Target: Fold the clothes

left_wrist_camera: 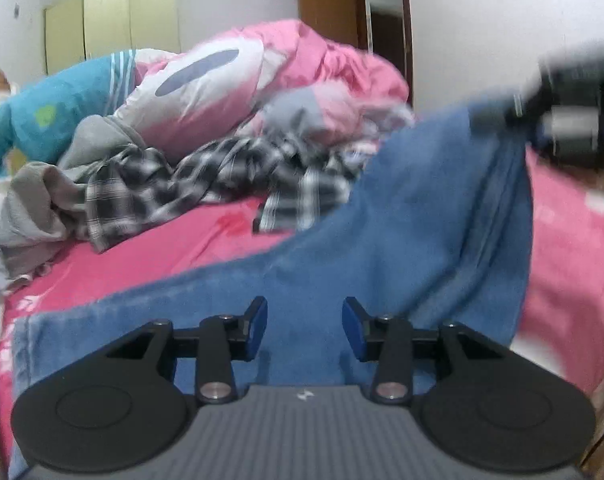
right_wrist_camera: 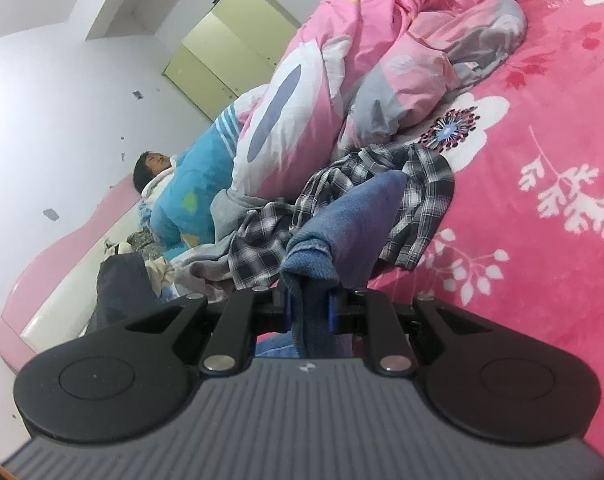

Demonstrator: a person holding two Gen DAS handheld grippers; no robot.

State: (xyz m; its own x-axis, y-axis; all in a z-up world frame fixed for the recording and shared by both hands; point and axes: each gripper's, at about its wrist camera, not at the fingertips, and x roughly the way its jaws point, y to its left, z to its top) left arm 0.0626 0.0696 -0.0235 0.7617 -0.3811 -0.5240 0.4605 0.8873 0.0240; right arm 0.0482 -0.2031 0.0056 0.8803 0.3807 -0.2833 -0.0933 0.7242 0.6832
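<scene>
The right hand-held gripper (right_wrist_camera: 309,312) was clamped on a bunched corner of the blue garment (right_wrist_camera: 314,268), lifting it off the bed (right_wrist_camera: 542,240). From there the cloth's long edge ran down toward the left hand-held gripper (left_wrist_camera: 304,328), whose jaws stood apart and empty just above the fabric, making it the nearer one to take the low end.
</scene>
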